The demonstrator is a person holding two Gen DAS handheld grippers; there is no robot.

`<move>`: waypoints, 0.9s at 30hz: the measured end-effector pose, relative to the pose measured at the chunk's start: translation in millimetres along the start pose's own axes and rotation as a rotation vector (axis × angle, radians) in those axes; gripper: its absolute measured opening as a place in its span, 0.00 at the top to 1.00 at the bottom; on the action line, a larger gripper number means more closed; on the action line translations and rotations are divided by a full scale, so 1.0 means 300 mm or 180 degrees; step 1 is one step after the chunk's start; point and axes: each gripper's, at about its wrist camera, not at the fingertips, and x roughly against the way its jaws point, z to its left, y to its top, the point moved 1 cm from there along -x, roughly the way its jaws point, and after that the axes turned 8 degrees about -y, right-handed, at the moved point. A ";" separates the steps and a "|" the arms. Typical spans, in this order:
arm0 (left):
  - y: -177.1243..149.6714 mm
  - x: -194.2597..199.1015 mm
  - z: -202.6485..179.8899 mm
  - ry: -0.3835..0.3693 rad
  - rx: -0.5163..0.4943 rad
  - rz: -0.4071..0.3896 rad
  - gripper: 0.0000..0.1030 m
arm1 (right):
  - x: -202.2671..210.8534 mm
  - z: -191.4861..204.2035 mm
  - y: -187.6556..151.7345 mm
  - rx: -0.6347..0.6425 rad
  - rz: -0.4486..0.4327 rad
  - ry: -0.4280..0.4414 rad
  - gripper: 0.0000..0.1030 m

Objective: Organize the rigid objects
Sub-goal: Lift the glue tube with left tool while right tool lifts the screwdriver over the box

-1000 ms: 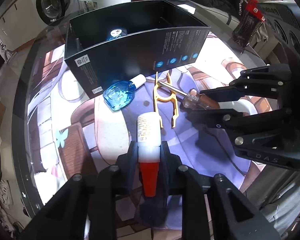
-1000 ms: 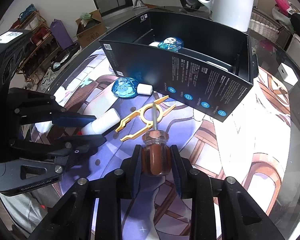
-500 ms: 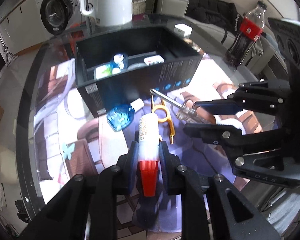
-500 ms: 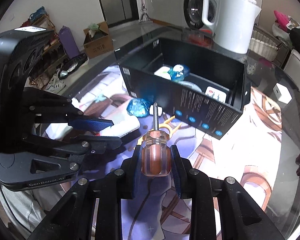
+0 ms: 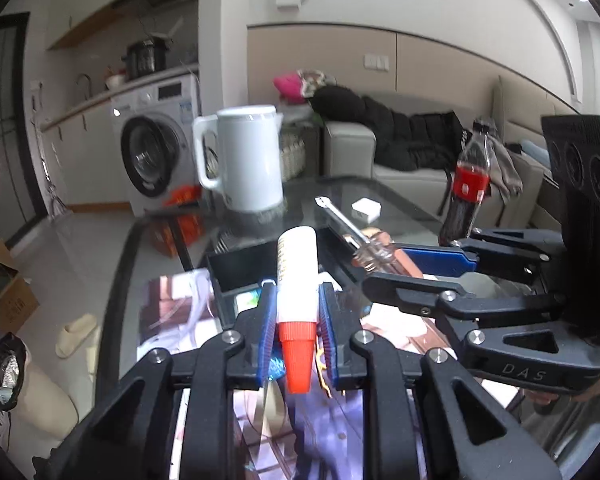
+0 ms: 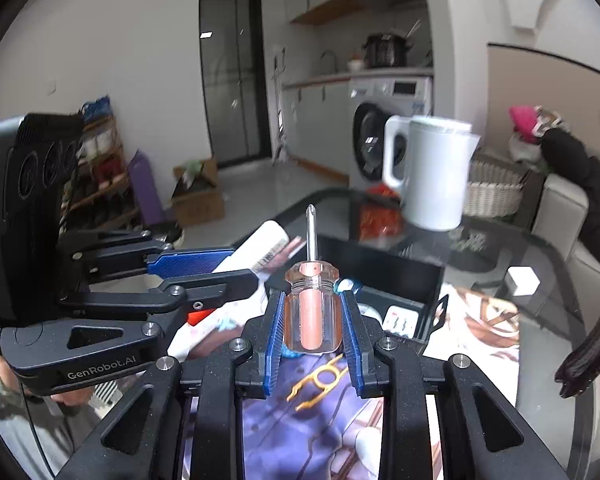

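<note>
My left gripper [image 5: 296, 320] is shut on a white tube with a red cap [image 5: 297, 276], held up above the table. My right gripper [image 6: 313, 316] is shut on a stubby screwdriver with a clear amber handle [image 6: 311, 304], its shaft pointing up and away. Each gripper shows in the other's view: the right gripper [image 5: 416, 268] beside the tube, the left gripper [image 6: 204, 270] beside the screwdriver. The black box [image 6: 396, 260] lies below and ahead, with small white items inside. A yellow plastic tool [image 6: 320, 384] rests on the printed mat under the right gripper.
A white kettle [image 5: 248, 160] stands on the glass table behind the box. A cola bottle [image 5: 466, 184] and a small white cube [image 5: 366, 210] sit at the right. A washing machine [image 5: 156, 156] and a sofa [image 5: 412, 152] are beyond the table.
Both grippers have risen off the mat with their objects and tilted upward, so the views now show the room instead of the table. The box has dropped low in both views.
</note>
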 end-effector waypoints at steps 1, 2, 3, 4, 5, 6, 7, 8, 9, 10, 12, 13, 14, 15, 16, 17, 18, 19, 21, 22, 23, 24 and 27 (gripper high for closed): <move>0.000 0.014 0.001 0.0042 -0.0007 -0.0075 0.82 | 0.019 -0.002 0.002 -0.0043 -0.0113 -0.0044 0.74; 0.002 0.022 0.000 0.0077 -0.0015 -0.0142 0.82 | 0.034 0.001 0.005 -0.0071 -0.0212 -0.0092 0.74; 0.003 0.035 0.002 0.0098 -0.0023 -0.0207 0.82 | 0.050 0.001 0.010 -0.0086 -0.0297 -0.0129 0.74; 0.003 0.045 0.005 0.0116 -0.0034 -0.0263 0.82 | 0.065 0.003 0.013 -0.0094 -0.0383 -0.0162 0.74; 0.005 0.055 0.004 0.0132 -0.0050 -0.0313 0.82 | 0.078 0.008 0.015 -0.0100 -0.0446 -0.0199 0.74; 0.008 0.064 0.005 0.0136 -0.0065 -0.0361 0.82 | 0.089 0.010 0.018 -0.0109 -0.0502 -0.0223 0.74; 0.009 0.076 0.005 0.0147 -0.0068 -0.0411 0.82 | 0.099 0.014 0.023 -0.0117 -0.0536 -0.0223 0.74; 0.014 0.088 0.008 0.0163 -0.0072 -0.0472 0.82 | 0.113 0.016 0.026 -0.0125 -0.0582 -0.0246 0.74; 0.018 0.093 0.006 0.0167 -0.0080 -0.0504 0.82 | 0.120 0.017 0.029 -0.0129 -0.0617 -0.0257 0.74; 0.023 0.100 0.005 0.0166 -0.0079 -0.0540 0.82 | 0.126 0.019 0.034 -0.0122 -0.0640 -0.0239 0.74; 0.033 0.106 0.011 0.0154 -0.0064 -0.0587 0.82 | 0.140 0.020 0.041 -0.0120 -0.0692 -0.0268 0.74; 0.035 0.109 0.010 0.0151 -0.0055 -0.0604 0.82 | 0.145 0.021 0.041 -0.0114 -0.0695 -0.0257 0.74; 0.041 0.111 0.015 0.0144 -0.0042 -0.0622 0.82 | 0.150 0.020 0.043 -0.0121 -0.0704 -0.0262 0.74; 0.044 0.111 0.015 0.0137 -0.0037 -0.0626 0.82 | 0.158 0.017 0.043 -0.0133 -0.0705 -0.0260 0.74; 0.048 0.110 0.017 0.0127 -0.0031 -0.0634 0.82 | 0.157 0.017 0.046 -0.0142 -0.0700 -0.0241 0.74; 0.055 0.107 0.023 0.0117 -0.0017 -0.0643 0.82 | 0.156 0.011 0.048 -0.0154 -0.0711 -0.0237 0.74; 0.059 0.105 0.022 0.0116 -0.0002 -0.0653 0.82 | 0.156 0.011 0.053 -0.0159 -0.0731 -0.0247 0.74; 0.063 0.103 0.022 0.0115 0.0011 -0.0661 0.82 | 0.156 0.013 0.058 -0.0152 -0.0745 -0.0257 0.74; 0.081 0.094 0.033 0.0115 0.0052 -0.0688 0.82 | 0.146 0.005 0.069 -0.0159 -0.0768 -0.0273 0.74; 0.091 0.086 0.042 0.0107 0.0076 -0.0695 0.82 | 0.142 0.003 0.077 -0.0174 -0.0773 -0.0276 0.74; 0.098 0.080 0.044 0.0098 0.0088 -0.0696 0.82 | 0.136 0.000 0.085 -0.0188 -0.0777 -0.0277 0.74; 0.110 0.070 0.051 0.0096 0.0093 -0.0709 0.82 | 0.129 -0.002 0.093 -0.0202 -0.0783 -0.0288 0.74; 0.132 0.046 0.058 0.0114 0.0092 -0.0760 0.82 | 0.100 -0.008 0.114 -0.0228 -0.0790 -0.0323 0.74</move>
